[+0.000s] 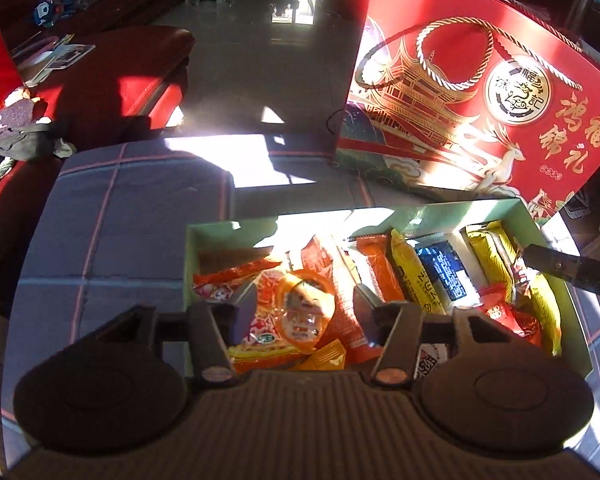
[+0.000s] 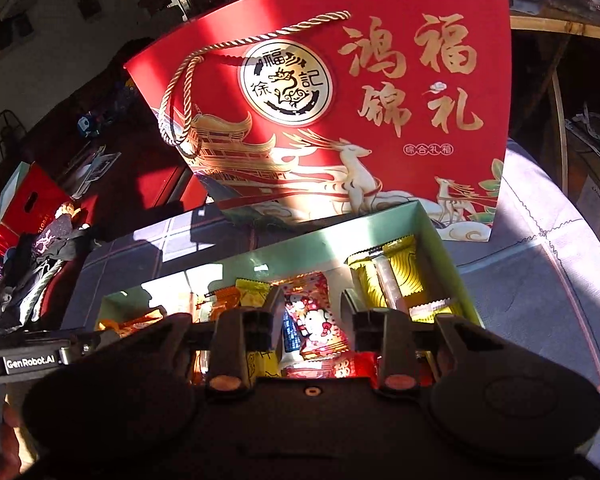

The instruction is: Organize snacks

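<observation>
A pale green box (image 1: 192, 248) full of snack packets sits on a plaid cloth. My left gripper (image 1: 302, 296) hangs open over its left part. An orange round-labelled packet (image 1: 304, 312) lies between the fingers, and the pads do not press on it. Yellow (image 1: 412, 276), blue (image 1: 444, 272) and orange packets fill the middle. My right gripper (image 2: 312, 304) is open over the right part of the box (image 2: 432, 232), with a red cartoon-cat packet (image 2: 320, 328) lying loose between its fingers. A yellow packet (image 2: 392, 276) lies beyond it. A right finger (image 1: 572, 268) reaches in from the right of the left wrist view.
A tall red gift box with a rope handle (image 1: 480, 100) (image 2: 340, 100) stands right behind the green box. The grey-blue plaid cloth (image 1: 120, 220) stretches to the left. A dark red sofa (image 1: 140, 80), a heap of clothes (image 1: 20, 136) and a small red carton (image 2: 28, 208) lie further left.
</observation>
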A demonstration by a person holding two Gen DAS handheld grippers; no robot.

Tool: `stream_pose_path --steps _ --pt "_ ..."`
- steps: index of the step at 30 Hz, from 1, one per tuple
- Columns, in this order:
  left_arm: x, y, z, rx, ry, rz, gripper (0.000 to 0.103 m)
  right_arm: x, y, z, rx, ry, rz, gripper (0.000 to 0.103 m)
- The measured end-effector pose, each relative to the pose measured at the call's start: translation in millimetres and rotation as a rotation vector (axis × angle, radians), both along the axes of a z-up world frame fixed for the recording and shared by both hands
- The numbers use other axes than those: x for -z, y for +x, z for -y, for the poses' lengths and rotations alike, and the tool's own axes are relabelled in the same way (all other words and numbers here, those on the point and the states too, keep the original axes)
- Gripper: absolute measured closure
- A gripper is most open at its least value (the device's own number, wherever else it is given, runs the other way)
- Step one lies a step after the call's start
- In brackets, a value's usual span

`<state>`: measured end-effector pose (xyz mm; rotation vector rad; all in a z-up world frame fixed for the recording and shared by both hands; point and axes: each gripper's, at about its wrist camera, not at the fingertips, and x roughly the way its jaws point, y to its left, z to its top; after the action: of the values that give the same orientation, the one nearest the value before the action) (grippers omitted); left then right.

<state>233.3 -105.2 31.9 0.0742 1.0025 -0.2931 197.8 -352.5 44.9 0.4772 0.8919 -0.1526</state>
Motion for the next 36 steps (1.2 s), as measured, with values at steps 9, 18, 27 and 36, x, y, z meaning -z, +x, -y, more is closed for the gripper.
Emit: stream_pose_path --steps 9,18,27,36 --pt "4 -22 -5 -0.011 0.01 -0.004 0.007 -5 -23 -3 0.021 -0.034 0.011 0.006" --pt "-7 -56 -20 -0.011 -0.007 -0.008 0.001 -18 -54 -22 -0.005 -0.029 -0.013 0.0" --pt "-33 -98 -37 -0.015 -0.008 0.047 0.0 -43 -94 -44 -0.031 -0.032 -0.01 0.0" --pt "-35 -138 -50 -0.003 -0.011 0.058 0.0 -52 -136 -65 -0.045 -0.036 -0.031 0.0"
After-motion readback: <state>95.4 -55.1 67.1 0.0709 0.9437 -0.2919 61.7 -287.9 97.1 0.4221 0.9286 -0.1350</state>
